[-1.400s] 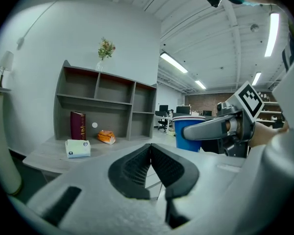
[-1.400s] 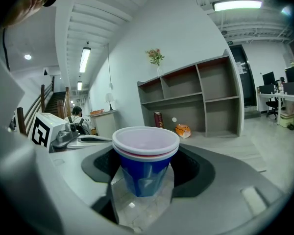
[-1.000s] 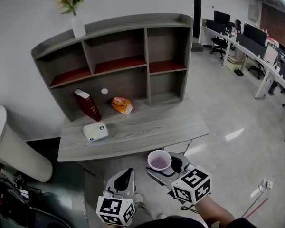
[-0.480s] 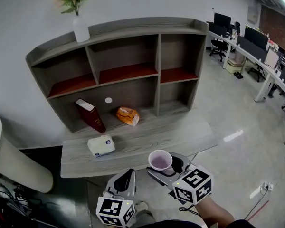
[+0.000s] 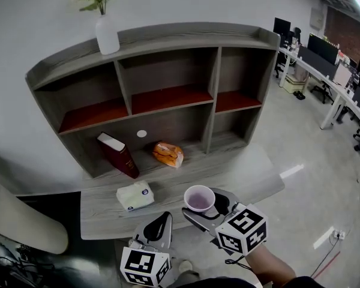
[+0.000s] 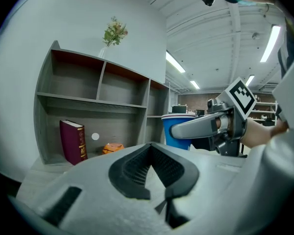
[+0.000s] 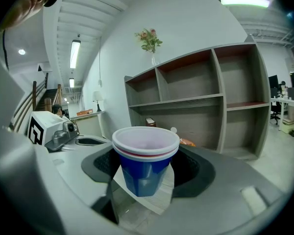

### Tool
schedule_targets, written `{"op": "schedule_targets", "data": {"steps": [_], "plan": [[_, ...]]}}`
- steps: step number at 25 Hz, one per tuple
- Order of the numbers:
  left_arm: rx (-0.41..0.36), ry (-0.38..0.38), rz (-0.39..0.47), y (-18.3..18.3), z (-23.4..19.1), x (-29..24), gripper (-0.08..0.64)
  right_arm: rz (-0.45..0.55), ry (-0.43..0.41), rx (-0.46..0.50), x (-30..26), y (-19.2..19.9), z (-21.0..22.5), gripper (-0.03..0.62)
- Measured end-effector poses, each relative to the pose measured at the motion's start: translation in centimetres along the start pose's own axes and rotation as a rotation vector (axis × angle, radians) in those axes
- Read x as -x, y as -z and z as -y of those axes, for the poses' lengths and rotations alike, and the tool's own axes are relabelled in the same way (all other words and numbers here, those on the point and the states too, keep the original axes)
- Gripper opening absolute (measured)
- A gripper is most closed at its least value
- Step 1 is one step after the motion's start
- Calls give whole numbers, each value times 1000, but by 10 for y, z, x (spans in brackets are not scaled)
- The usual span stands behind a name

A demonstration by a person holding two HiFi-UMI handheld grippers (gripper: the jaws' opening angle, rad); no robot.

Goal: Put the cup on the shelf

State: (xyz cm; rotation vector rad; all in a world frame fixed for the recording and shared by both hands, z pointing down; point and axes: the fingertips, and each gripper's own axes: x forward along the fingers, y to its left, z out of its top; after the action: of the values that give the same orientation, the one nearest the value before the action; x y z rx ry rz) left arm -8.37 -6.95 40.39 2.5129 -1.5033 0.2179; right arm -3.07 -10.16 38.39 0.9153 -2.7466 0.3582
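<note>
Cup (image 7: 146,153) stands upright between the jaws of the right gripper (image 5: 203,206), whose pads press on its blue wall from both sides, so the gripper is clamped on it. The cup's white rim (with a thin red band just under it) rises above the jaws, its mouth faces up, and its inside looks pale lilac. In the head view the cup is held at the near edge of the desk top (image 5: 240,173), in front of the shelf (image 5: 215,95) and well apart from its compartments.

The left gripper (image 5: 161,224) hangs just to the left of the right one and a little lower, with its jaws drawn together and nothing between them. It is apart from the cup.

The shelf stands at the back of the desk, with upper compartments floored in red and lower ones in grey wood. The wide lower-left compartment holds a dark red book (image 5: 119,156), tilted with its top towards the left, and an orange packet (image 5: 168,153) lying near it to the right. A small white disc (image 5: 141,134) sits on the back panel between them. A white tissue pack (image 5: 135,195) lies on the desk in front of that compartment, near the left gripper. On the shelf's top board stands a white vase (image 5: 107,36) holding flowers.
</note>
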Motion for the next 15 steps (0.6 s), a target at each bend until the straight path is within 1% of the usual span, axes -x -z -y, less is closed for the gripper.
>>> {"op": "schedule_targets", "data": {"steps": [4, 11, 15], "plan": [[-30, 20, -15, -5, -19, -4, -11, -9, 13, 4, -21, -8, 2, 311], [-36, 21, -10, -13, -42, -9, -11, 1, 18, 12, -44, -24, 8, 311], [-46, -14, -13, -18, -57, -16, -11, 2, -1, 44, -60, -40, 14, 311]]}}
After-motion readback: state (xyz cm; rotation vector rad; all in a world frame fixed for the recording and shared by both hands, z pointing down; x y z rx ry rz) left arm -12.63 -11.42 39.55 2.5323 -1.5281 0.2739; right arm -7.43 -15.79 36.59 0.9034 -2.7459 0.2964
